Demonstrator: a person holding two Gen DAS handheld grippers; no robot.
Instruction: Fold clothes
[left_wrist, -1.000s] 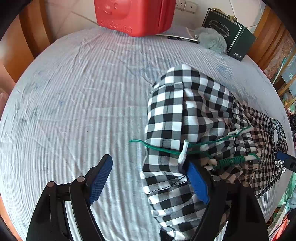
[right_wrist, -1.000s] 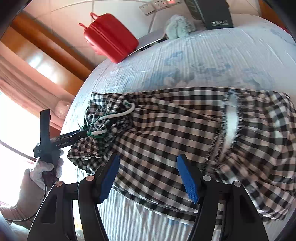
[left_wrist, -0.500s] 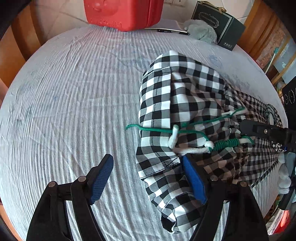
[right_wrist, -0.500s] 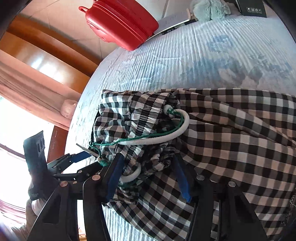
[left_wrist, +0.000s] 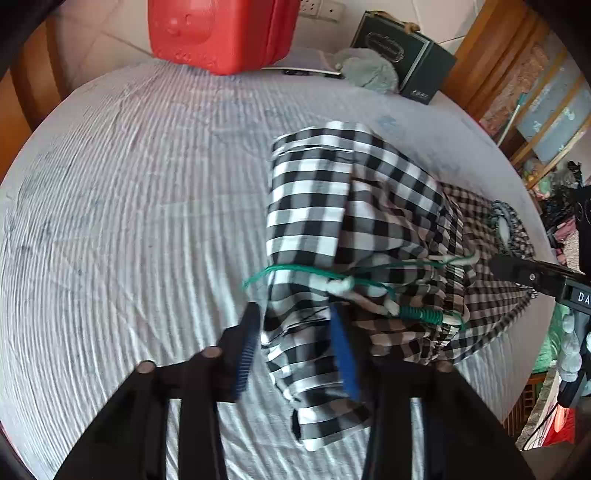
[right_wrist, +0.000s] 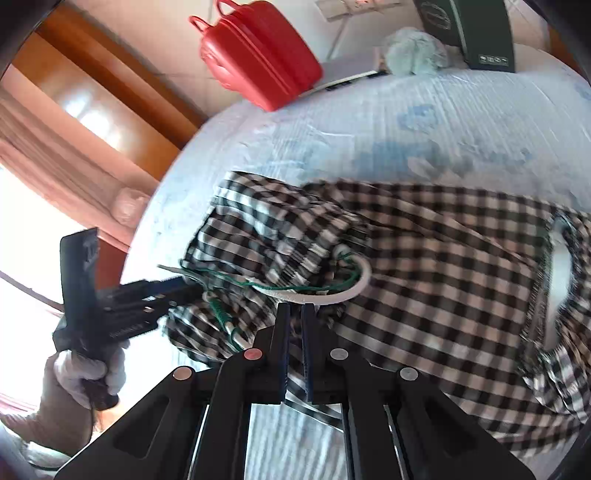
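**Both claws closing on the waistband end for the next fold**

The right claw (right_wrist: 294, 314) has just snapped nearly together, pinching the black-and-white checked cotton garment (right_wrist: 424, 266) by its white drawstring (right_wrist: 354, 288). The left claw (left_wrist: 295, 332), half spread and just narrowing, straddles the hem, not yet gripping. The garment lies bunched on the pale ribbed bedsheet (left_wrist: 129, 203). Next, I judge: close left, lift both, fold. Beyond stands a red plastic case (left_wrist: 221, 29).
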